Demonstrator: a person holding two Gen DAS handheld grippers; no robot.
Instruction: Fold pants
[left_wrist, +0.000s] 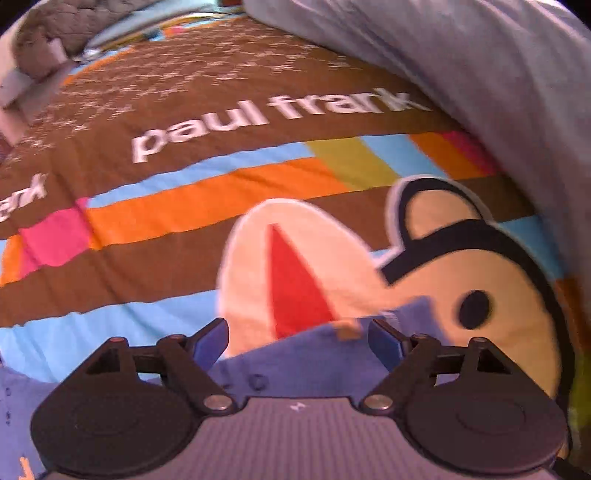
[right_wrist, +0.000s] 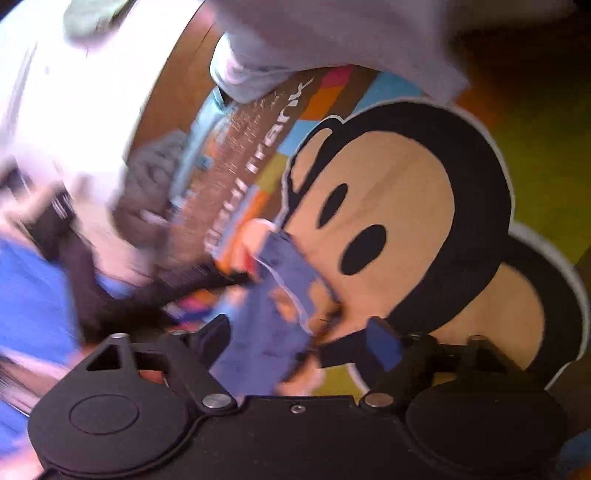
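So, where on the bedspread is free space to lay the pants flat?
Free: the brown band around the white lettering, with the striped rows below it. Crowded: grey bedding at right, blue pants under the left gripper.

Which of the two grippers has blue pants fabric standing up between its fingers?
The right gripper: a strip of the blue pants rises between its fingers. The left gripper only hovers over flat fabric.

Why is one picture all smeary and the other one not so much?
Right wrist view: heavy motion blur, especially its left side, where the blue pants and white fabric smear; the monkey face stays clearer. Left wrist view: sharper, "paul frank" on the bedspread readable, slight blur, and the fisheye lens bends the stripes.
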